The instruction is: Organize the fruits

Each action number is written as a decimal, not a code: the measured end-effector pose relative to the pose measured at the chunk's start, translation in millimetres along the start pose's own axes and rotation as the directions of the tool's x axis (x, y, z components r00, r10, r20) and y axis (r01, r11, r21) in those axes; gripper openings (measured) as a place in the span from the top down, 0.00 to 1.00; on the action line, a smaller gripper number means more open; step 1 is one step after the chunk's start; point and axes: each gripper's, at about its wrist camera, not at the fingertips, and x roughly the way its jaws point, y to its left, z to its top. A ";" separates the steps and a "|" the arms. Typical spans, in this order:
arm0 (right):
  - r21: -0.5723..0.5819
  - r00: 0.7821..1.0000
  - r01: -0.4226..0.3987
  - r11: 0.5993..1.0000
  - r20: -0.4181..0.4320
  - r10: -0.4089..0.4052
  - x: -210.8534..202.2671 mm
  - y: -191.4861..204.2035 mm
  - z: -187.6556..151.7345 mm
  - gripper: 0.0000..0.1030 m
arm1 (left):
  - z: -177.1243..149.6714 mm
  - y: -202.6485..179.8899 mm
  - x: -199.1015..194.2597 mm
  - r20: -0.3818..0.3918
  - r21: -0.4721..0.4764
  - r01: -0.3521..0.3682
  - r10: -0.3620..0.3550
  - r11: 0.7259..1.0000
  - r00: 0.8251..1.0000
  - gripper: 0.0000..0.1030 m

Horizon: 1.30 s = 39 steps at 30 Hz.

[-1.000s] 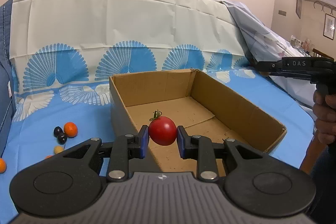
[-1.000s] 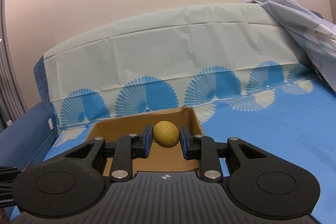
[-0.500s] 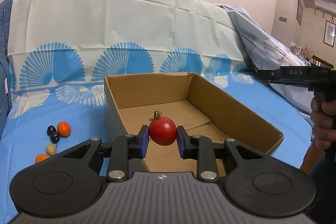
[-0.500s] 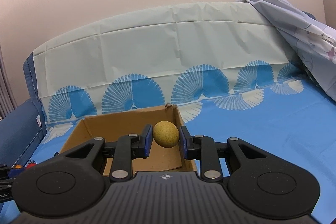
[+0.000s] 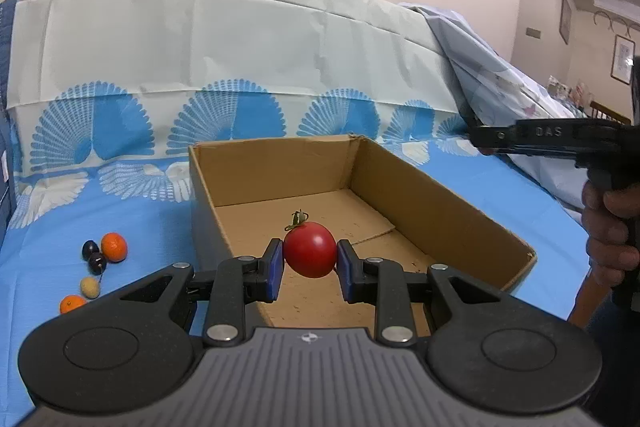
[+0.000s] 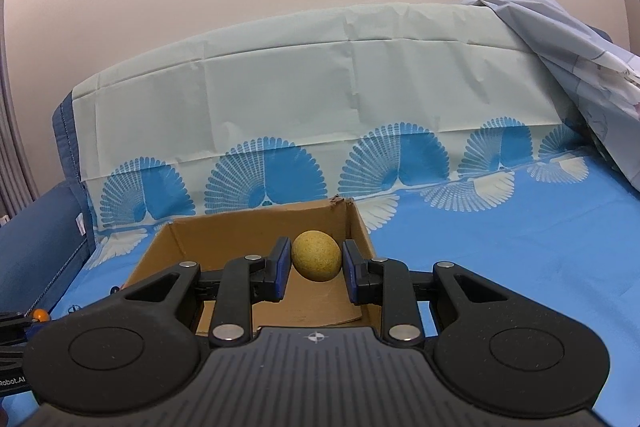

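Note:
My left gripper (image 5: 310,269) is shut on a red tomato (image 5: 309,249) with a green stem and holds it above the near end of an open cardboard box (image 5: 440,199). My right gripper (image 6: 315,267) is shut on a tan round fruit (image 6: 316,255) and holds it over the same box (image 6: 188,239), near its right wall. The right gripper's black body also shows in the left wrist view (image 5: 552,139), at the right beyond the box.
Several small fruits lie on the blue cloth left of the box: two oranges (image 5: 114,247), two dark grapes (image 5: 94,257) and a pale round one (image 5: 90,287). A cloth-covered backrest (image 5: 240,39) rises behind the box. A crumpled sheet (image 6: 580,67) lies at the right.
Both grippers have shifted closer over the box while holding their fruits. The box sits more centred in each view. Neither grip has changed.

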 end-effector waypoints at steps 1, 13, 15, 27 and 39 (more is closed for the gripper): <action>-0.005 1.000 -0.002 1.000 -0.002 0.002 0.6 1.2 -0.2 0.72 | -0.9 -2.0 0.1 -0.001 0.008 0.002 -0.002 1.000 1.000 0.70; -0.042 1.000 -0.014 0.999 -0.007 0.013 3.9 8.2 -0.8 0.72 | -5.2 -13.6 5.3 -0.007 0.035 0.020 -0.019 0.999 1.000 0.70; -0.049 1.000 -0.018 0.999 -0.009 0.018 4.4 9.0 -1.1 0.72 | -4.8 -12.6 6.2 -0.008 0.031 0.020 -0.020 0.999 1.000 0.70; -0.076 0.999 -0.036 0.996 -0.018 0.035 8.2 18.5 -2.8 0.72 | -6.0 -16.1 7.8 -0.009 0.032 0.018 -0.018 0.999 1.000 0.70; -0.112 0.998 -0.064 0.992 -0.030 0.061 12.7 31.3 -4.4 0.72 | -5.9 -17.9 10.9 -0.008 0.032 0.022 -0.021 0.999 1.000 0.70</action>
